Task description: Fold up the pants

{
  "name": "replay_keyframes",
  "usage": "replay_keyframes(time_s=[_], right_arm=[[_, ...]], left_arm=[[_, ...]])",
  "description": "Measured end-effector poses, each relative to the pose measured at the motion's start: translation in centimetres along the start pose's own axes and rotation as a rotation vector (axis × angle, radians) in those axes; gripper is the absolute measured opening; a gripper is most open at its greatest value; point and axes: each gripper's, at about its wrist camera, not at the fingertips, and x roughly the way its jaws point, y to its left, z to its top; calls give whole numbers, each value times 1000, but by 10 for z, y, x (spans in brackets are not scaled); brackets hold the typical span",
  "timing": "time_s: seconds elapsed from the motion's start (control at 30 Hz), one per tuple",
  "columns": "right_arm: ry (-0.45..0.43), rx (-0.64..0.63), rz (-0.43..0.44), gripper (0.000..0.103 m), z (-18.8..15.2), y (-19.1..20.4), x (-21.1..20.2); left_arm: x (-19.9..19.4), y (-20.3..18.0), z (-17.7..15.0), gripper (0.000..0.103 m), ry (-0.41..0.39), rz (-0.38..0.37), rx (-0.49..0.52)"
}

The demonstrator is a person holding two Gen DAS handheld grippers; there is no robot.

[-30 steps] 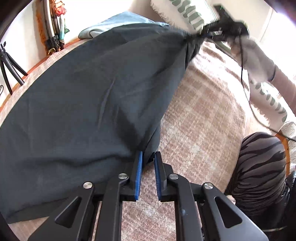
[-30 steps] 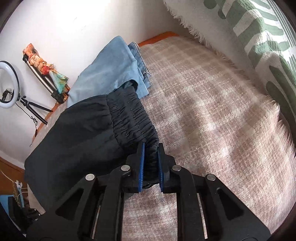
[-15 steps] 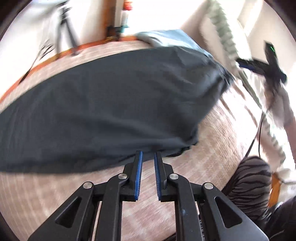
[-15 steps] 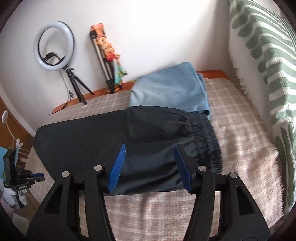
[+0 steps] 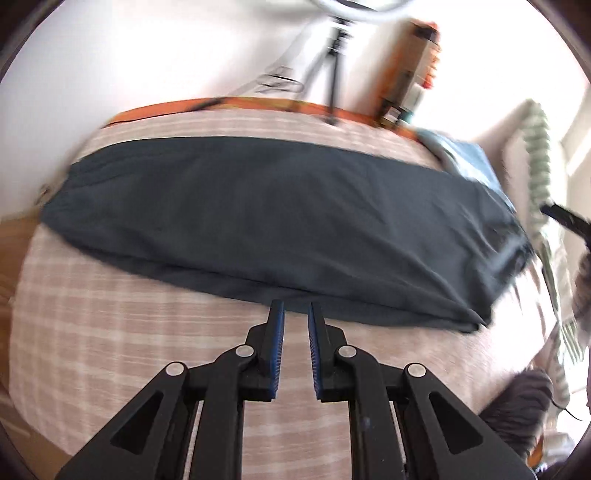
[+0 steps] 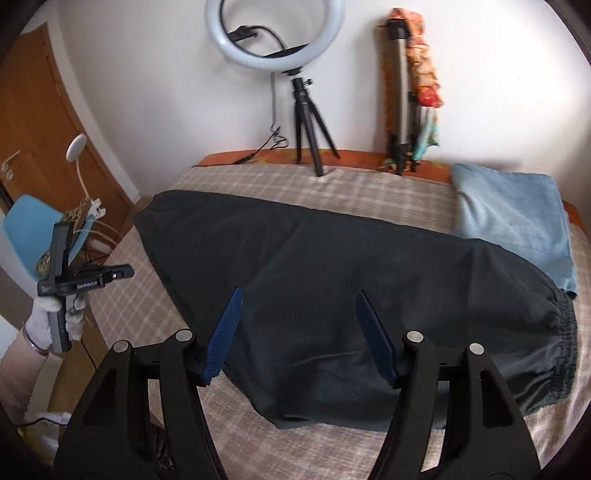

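One pair of dark charcoal fabric pants (image 6: 347, 295) lies flat across the middle of the checked beige bedspread (image 6: 240, 184), long axis left to right, elastic waistband at the right edge. One folded light-blue denim garment (image 6: 517, 218) sits upper right. The right gripper (image 6: 301, 332) hangs wide open above the pants. The left gripper (image 5: 295, 314), its jaws a narrow gap apart and holding nothing, sits at the pants' near edge.

A white ring light (image 6: 275, 35) on a black tripod (image 6: 310, 122) stands against the wall behind the beige plaid bedspread (image 6: 258, 181). A folded light-blue denim garment (image 6: 517, 218) lies at the far right, a pale blue plastic chair (image 6: 33, 232) beside the wooden door (image 6: 40, 122).
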Motion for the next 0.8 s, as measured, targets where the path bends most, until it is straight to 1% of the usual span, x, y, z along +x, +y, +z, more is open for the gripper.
replay_keyframes(time_s=[0.1,0.2,0.23,0.33,0.4,0.43,0.5,0.6,0.67,0.7,0.73,0.77,0.8], right_arm=[[45,-96,30,70,9,43,33],[85,-160,67,70,18,76,63],[97,-174,82,70,21,86,73],[134,-183,145,70,34,115,105],[151,-180,180,70,42,133,126],[156,-181,184,70,45,140,136],[169,-192,198,70,50,159,157],[180,-213,198,70,53,177,181],[188,-218,200,70,54,183,194],[192,-219,202,70,55,187,200],[196,-220,203,70,57,191,207],[200,-225,208,70,59,196,214],[201,-230,211,70,62,200,220]], left_arm=[[-3,45,4,10,-21,29,-91],[5,89,12,10,-2,86,-149],[7,98,13,10,0,94,-165],[12,140,20,10,-15,100,-247],[16,159,23,10,-24,115,-274],[17,166,24,10,-28,122,-282],[24,186,27,10,-12,143,-303],[40,211,31,10,50,128,-322],[56,221,35,10,109,153,-299],[61,222,36,10,124,158,-286],[59,224,38,11,105,148,-266],[61,226,39,12,113,144,-258],[61,228,40,12,104,140,-244]])
